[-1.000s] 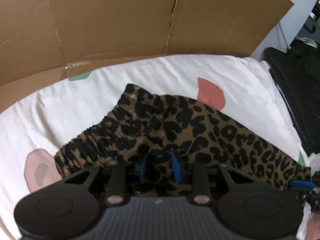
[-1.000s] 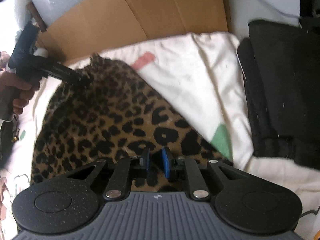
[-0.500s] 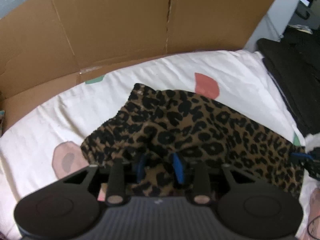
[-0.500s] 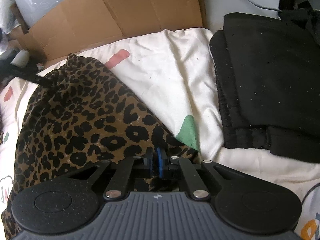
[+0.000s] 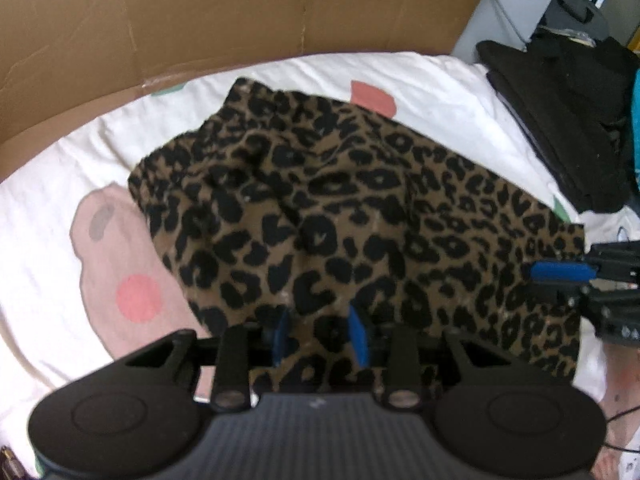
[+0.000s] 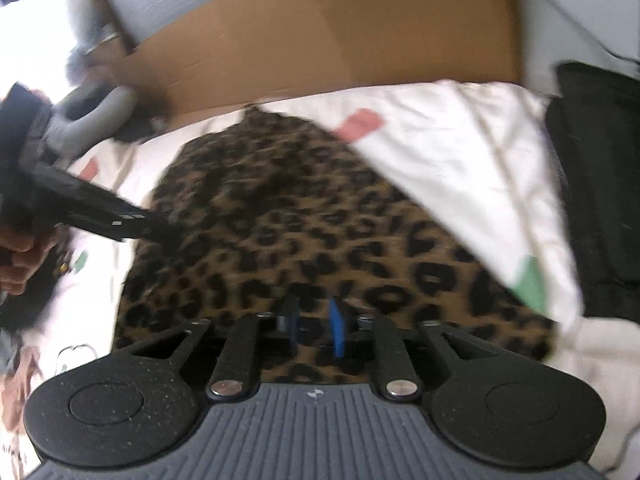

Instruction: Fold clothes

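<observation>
Leopard-print cloth, one garment (image 5: 340, 208) in brown with black blotches, lies crumpled on a white sheet (image 5: 52, 216) printed with pink, red and green shapes. Nearest, the left gripper (image 5: 319, 335) holds its two blue pads apart with a bunched fold between them; whether they pinch it I cannot tell. The right gripper (image 6: 314, 326) has just been opening its jaws, which now stand apart over the garment's near edge, gripping nothing. To the right, one stack of black folded clothes (image 5: 568, 120) sits beside the sheet. Farthest, one creased brown cardboard sheet (image 5: 240, 12) stands behind.
</observation>
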The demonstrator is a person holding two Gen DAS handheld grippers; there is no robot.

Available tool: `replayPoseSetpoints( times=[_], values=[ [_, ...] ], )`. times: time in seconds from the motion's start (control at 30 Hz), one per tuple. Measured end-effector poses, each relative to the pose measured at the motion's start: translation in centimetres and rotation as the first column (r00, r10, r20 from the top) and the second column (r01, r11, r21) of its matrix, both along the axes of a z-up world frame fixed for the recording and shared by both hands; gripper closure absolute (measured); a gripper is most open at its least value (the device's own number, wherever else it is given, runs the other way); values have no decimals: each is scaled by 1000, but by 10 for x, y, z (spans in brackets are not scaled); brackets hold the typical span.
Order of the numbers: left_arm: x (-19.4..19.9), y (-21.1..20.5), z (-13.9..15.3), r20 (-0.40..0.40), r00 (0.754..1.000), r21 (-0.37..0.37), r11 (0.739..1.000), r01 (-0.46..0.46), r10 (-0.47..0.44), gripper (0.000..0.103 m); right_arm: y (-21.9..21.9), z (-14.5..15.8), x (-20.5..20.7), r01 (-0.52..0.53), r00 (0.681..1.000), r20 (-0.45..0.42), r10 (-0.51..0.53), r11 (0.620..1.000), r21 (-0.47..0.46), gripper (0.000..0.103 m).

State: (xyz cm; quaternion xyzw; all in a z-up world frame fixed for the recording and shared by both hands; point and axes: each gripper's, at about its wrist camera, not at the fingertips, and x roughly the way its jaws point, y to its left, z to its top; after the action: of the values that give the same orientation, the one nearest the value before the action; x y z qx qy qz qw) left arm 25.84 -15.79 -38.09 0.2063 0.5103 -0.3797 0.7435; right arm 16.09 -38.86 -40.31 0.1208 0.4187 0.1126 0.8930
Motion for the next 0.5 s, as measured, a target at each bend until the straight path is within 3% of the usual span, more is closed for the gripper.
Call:
replayPoseSetpoints(
  times=[0.07, 0.27, 0.5],
  values=[
    [-6, 1, -6, 51, 998, 53, 998, 24, -27, 68, 14, 2, 4, -29, 999, 25, 30, 999, -19, 62],
    [-9, 12, -13, 79, 997, 51, 999, -4, 0, 68, 36, 2, 27, -94, 995, 12, 95, 993, -76, 62],
    [-34, 42, -3, 58, 997, -27, 998, -51, 53, 65, 35, -10, 43, -133, 988, -98, 117, 975, -177, 62]
  ],
)
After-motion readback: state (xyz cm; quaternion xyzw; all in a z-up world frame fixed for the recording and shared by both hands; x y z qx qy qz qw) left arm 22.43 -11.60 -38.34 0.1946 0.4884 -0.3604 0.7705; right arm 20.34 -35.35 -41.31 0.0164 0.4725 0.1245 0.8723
